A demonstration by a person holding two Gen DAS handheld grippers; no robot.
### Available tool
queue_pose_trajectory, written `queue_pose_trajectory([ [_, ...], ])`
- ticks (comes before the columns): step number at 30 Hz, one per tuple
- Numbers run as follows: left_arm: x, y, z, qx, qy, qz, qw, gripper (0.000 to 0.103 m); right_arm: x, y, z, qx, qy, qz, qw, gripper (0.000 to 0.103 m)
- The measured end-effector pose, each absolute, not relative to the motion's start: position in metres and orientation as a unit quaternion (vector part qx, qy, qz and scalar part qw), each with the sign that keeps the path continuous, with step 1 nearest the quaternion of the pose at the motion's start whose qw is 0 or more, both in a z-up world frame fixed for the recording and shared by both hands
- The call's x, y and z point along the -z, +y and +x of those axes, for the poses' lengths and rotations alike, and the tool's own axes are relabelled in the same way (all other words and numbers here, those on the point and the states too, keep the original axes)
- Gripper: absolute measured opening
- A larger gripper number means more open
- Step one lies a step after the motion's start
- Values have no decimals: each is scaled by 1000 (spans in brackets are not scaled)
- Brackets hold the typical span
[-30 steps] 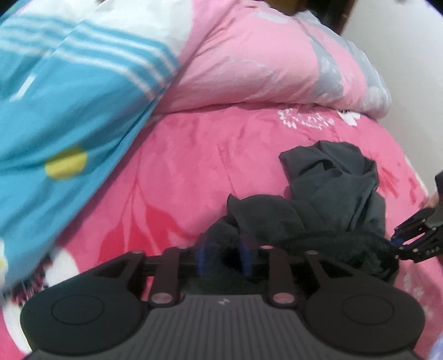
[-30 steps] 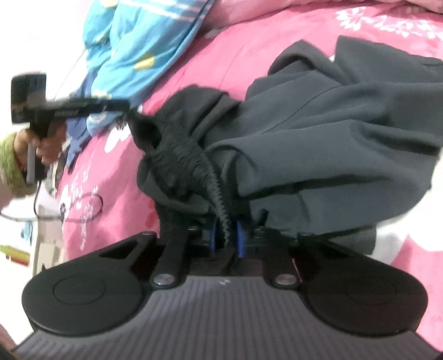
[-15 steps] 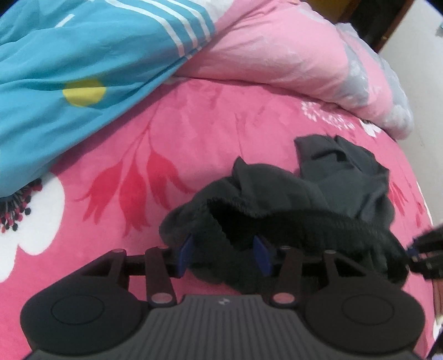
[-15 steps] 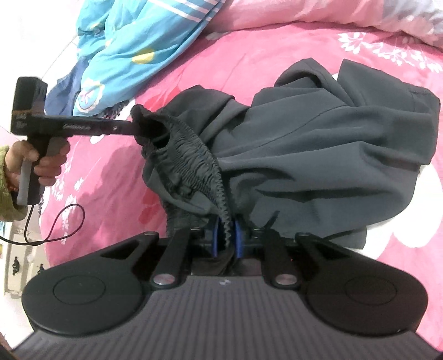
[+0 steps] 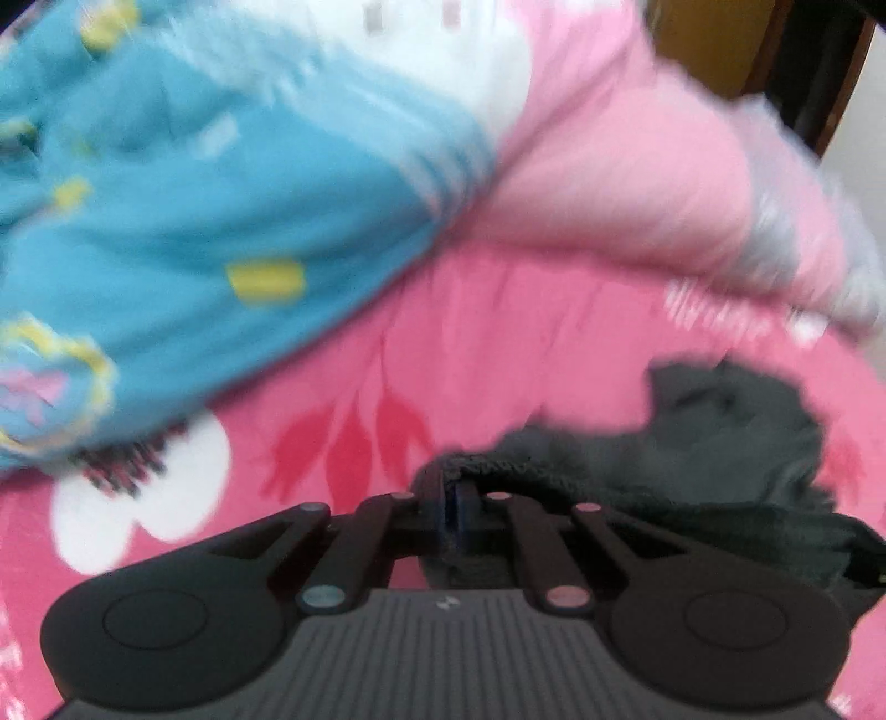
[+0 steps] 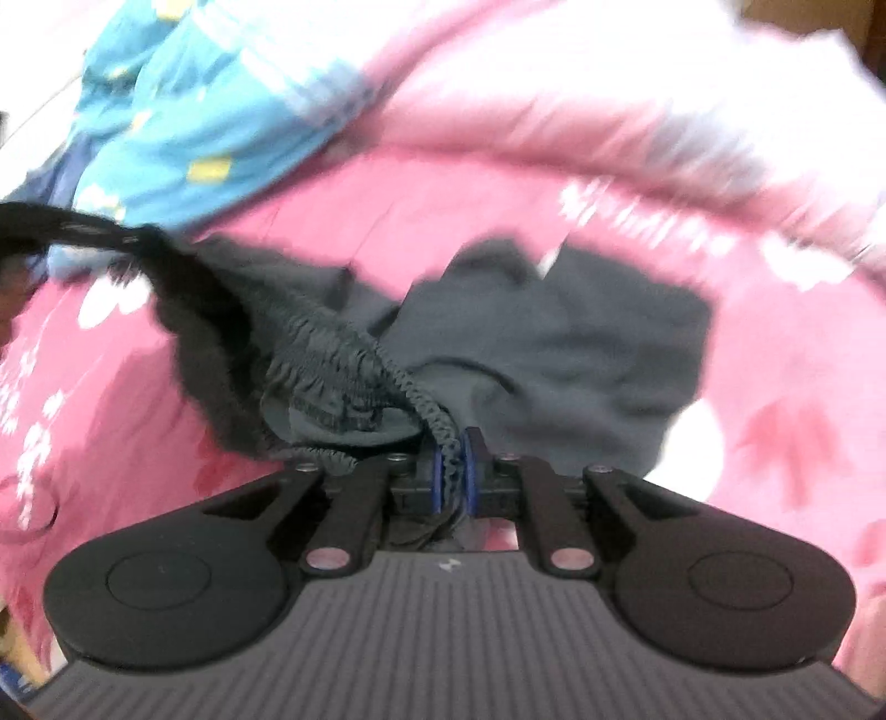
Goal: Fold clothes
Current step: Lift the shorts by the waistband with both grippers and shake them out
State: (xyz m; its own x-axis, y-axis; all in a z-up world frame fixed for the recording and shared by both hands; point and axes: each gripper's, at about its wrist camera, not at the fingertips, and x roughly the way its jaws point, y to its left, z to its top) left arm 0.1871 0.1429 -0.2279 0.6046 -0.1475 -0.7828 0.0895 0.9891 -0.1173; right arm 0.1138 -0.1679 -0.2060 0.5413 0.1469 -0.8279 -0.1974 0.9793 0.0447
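Dark grey trousers [image 6: 581,343] lie crumpled on the pink flowered bed cover [image 6: 775,399]. Their ribbed elastic waistband [image 6: 332,354] is stretched between my two grippers. My right gripper [image 6: 451,471] is shut on one end of the waistband. My left gripper [image 5: 455,501] is shut on the other end, and the dark cloth [image 5: 720,443] trails off to its right. In the right wrist view the left gripper [image 6: 127,238] shows at far left, pulling the band taut. Both views are blurred by motion.
A blue quilt with yellow patches [image 5: 194,232] is heaped at the back left. A pink quilt [image 5: 637,183] is bunched along the far side of the bed. A dark wooden frame [image 5: 775,50] and a white wall stand behind it.
My left gripper's jaws have closed on the waistband; half a second ago they stood wider apart. Both grippers have swung, the waistband is pulled straighter, and the trousers are drawn out.
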Motion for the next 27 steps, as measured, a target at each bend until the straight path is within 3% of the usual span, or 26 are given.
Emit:
queue_pose_trajectory([
  [14, -136, 90, 24, 80, 147, -63, 984, 4, -137, -253, 47, -136, 144, -122, 973, 5],
  [22, -286, 75, -41, 98, 90, -62, 989, 4, -279, -301, 25, -205, 95, -100, 969, 5],
  [27, -322, 76, -75, 100, 76, -60, 990, 4, -295, -285, 41, -239, 117, -104, 958, 5],
])
